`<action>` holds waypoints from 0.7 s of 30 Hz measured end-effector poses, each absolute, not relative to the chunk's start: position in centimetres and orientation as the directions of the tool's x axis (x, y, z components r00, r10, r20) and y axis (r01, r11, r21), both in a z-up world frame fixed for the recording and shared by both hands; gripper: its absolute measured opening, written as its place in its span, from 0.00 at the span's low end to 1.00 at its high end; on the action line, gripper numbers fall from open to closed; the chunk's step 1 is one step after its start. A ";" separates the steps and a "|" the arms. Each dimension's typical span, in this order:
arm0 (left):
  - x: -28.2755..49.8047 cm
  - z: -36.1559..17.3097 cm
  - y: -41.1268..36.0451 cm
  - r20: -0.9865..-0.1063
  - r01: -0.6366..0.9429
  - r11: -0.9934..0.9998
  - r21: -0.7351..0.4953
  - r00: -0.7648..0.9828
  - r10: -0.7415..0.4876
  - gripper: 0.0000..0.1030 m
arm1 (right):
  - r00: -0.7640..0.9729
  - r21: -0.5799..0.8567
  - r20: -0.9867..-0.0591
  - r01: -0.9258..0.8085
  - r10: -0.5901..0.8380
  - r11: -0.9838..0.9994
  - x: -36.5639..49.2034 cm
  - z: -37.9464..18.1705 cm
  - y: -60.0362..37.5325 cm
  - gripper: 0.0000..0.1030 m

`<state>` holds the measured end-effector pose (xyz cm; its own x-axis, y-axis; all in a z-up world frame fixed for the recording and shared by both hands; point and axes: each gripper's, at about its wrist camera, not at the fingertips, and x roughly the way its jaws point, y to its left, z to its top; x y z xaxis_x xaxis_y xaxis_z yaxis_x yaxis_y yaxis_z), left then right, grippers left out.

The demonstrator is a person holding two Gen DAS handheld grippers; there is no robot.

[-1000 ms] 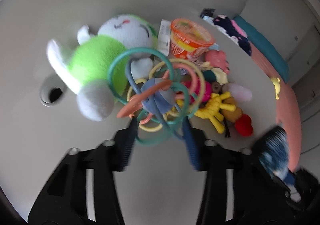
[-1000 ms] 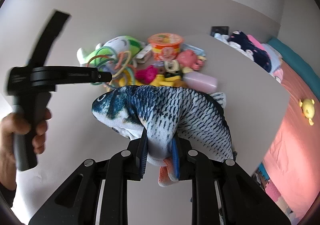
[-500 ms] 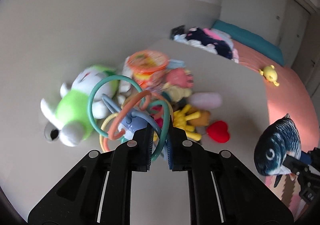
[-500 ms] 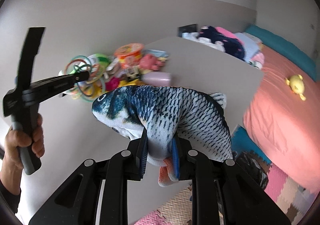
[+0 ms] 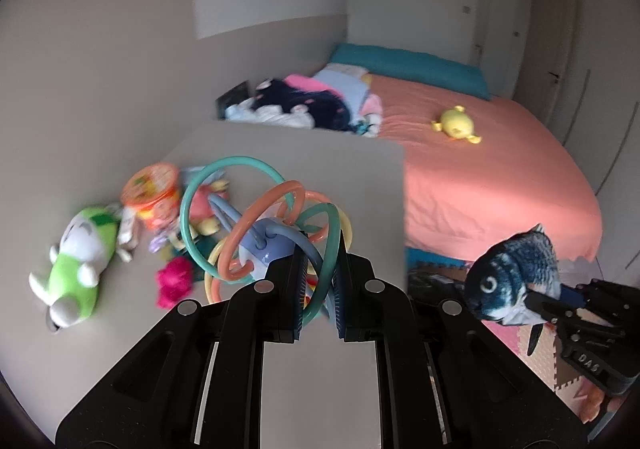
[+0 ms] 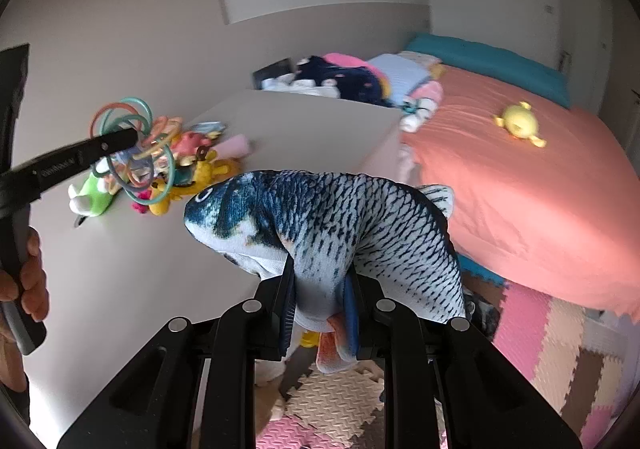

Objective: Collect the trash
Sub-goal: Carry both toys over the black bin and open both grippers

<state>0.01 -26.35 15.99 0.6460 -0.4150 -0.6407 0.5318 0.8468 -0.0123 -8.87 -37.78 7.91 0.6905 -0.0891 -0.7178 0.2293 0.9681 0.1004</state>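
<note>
Left wrist view: left gripper point(image 5: 318, 291) pinches a toy of bendy plastic loops point(image 5: 256, 217). Right gripper point(image 6: 320, 301) squeezes a soft, scaly blue fish point(image 6: 332, 225) above the smooth grey table point(image 6: 120, 289).

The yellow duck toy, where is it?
The yellow duck toy lies alone on the coral bed, right of the clothes pile, in both wrist views.

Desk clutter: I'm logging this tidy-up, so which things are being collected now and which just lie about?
In hand:
ring rattle toy, in left hand-held gripper
plush fish, in right hand-held gripper

Lying about:
green plush toy
noodle cup
yellow duck on bed
</note>
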 end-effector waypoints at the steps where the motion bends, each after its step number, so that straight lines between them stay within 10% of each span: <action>1: -0.2 16.2 -27.3 -0.638 0.544 0.839 -0.011 0.642 -0.424 0.11 | 0.690 0.103 -0.718 0.242 -0.096 0.965 -9.3 7.9 -38.5 0.22; 21: -6.6 15.0 -46.3 -0.669 0.804 0.594 0.032 0.459 -0.585 0.11 | 0.583 0.115 -0.774 0.512 -0.246 0.851 -17.7 5.3 -51.0 0.22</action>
<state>-6.65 -46.26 14.99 0.4589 -0.5847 -0.6690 0.8037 0.5942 0.0319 -17.74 -50.97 5.29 0.5831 -0.2456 -0.7744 0.5118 0.8513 0.1154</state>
